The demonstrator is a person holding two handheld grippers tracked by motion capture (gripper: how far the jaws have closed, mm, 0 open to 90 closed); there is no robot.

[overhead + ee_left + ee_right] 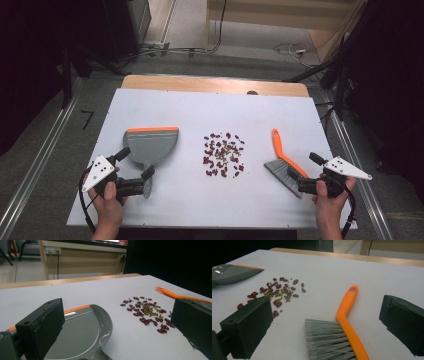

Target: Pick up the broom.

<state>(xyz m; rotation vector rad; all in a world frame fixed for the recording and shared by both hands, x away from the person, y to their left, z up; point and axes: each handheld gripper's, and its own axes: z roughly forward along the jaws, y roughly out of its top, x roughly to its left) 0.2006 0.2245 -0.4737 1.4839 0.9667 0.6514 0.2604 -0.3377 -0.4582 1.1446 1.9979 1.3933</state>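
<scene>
Beans (223, 155): loose scatter of dark red kidney beans with small green ones mixed in, at table centre; nothing touches them. Lying free between the two tools, so either one can come in from its side.

Dustpan (151, 144): grey, orange lip, flat on the table at 9 o'clock of the beans, near but apart. Lip points to 12 o'clock, away from the person, not at the pile; I judge it needs turning before anything can be swept in. Stub handle points to 6 o'clock, toward the left hand.

Brush (285, 162): orange handle, grey bristles, at 3 o'clock of the beans, lying flat. Handle tip toward 12 o'clock, bristle end toward 6 o'clock, beside the right hand.

Left gripper (135, 167): jaws wide apart, gripping nothing. It straddles the dustpan's handle end; in the left gripper view the pan (82, 332) lies between the jaws, untouched as far as I can see. Looks set up for a pick.

Right gripper (302, 172): jaws likewise wide, empty, at the brush's bristle end. In the right gripper view the brush (344, 322) sits between them, clear of both pads.

Table (210, 107): white sheet on a wooden top.

Reading: sweeping not started; both tools still to be grasped.
</scene>
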